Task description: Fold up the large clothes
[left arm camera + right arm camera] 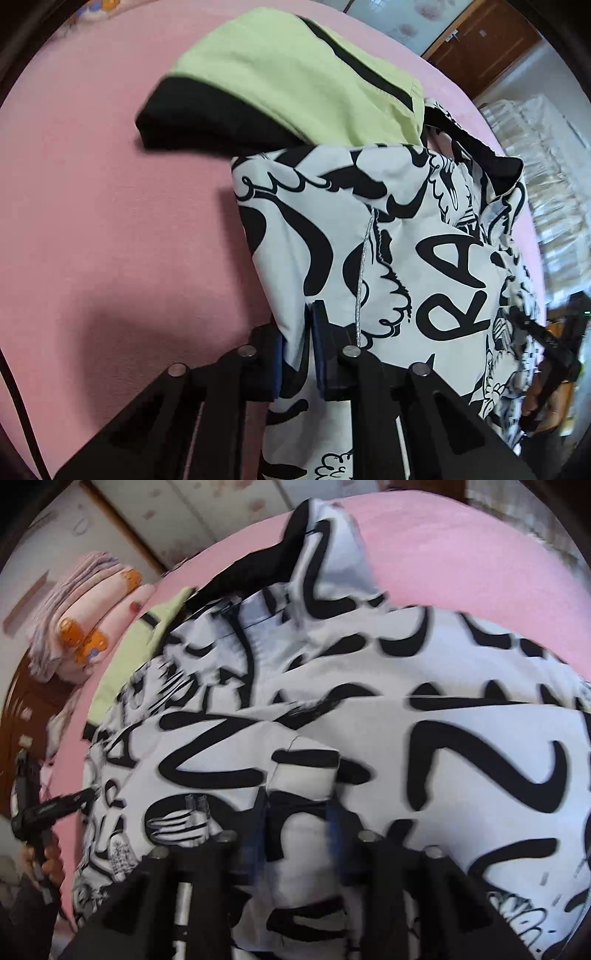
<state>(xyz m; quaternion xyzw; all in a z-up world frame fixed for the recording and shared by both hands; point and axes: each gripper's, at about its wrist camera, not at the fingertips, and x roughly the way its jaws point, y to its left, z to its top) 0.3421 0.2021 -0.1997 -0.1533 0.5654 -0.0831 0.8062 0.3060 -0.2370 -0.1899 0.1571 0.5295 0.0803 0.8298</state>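
While the black-and-white printed jacket lies bunched on the pink bed, overlapping a green and black garment at its far end, the left gripper is clamped on its near left edge. The right gripper has a fold of the same cloth between its partly closed jaws, though blur hides whether the pads press. If that hold is loose, the slippery cloth could slide out, or the green piece could drag along.
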